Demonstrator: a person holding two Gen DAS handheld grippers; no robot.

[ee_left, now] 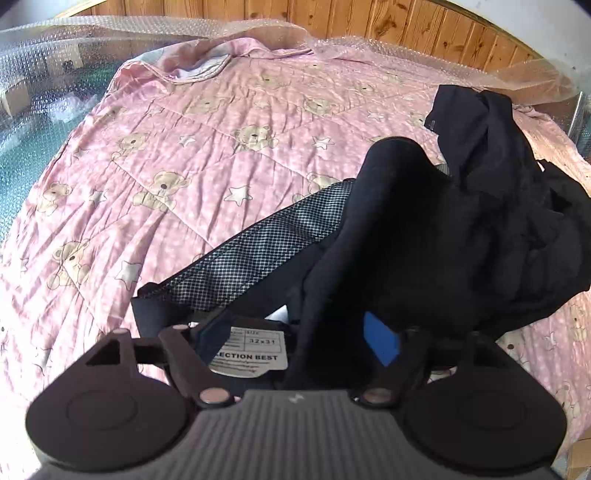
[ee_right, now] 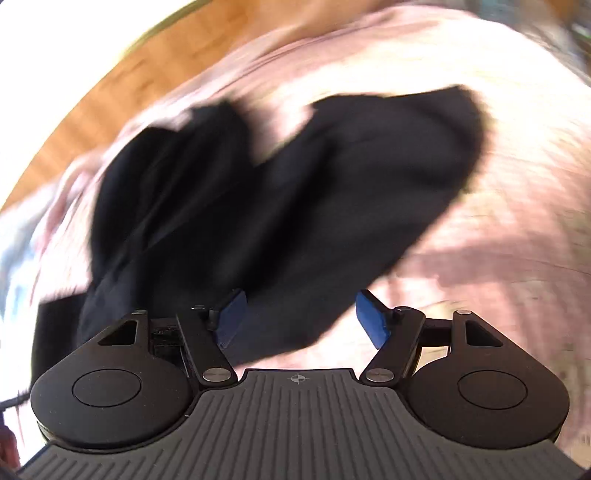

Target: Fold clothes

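Currently the left tongs [ee_left: 317, 343] pinch the waistband of the dark trousers [ee_left: 424, 236]: one blue pad [ee_left: 382, 341] shows at the cloth's right side, while the opposite finger is hidden behind fabric and a white size label [ee_left: 255, 349] whose printing is partly cut off. From the tongs the trousers rise toward 1 o'clock, exposing a checked black-and-white waistband lining [ee_left: 251, 243] that runs toward 10 o'clock. The remaining cloth is matte, creased and bunched into a heap at 2 o'clock. It lies on a bed under a pink quilted cover [ee_left: 166, 155] printed with bears and stars. Bubble wrap [ee_left: 155, 29] edges the bed at 12 o'clock, with wooden wall panelling [ee_left: 332, 14] beyond.

The right tongs [ee_right: 299, 325] stand spread, both blue pads [ee_right: 373, 323] clear of any cloth. The right wrist view is heavily motion-blurred; the trousers appear only as a black, two-lobed mass from 10 to 1 o'clock on the pink cover, and fabric detail cannot be made out.
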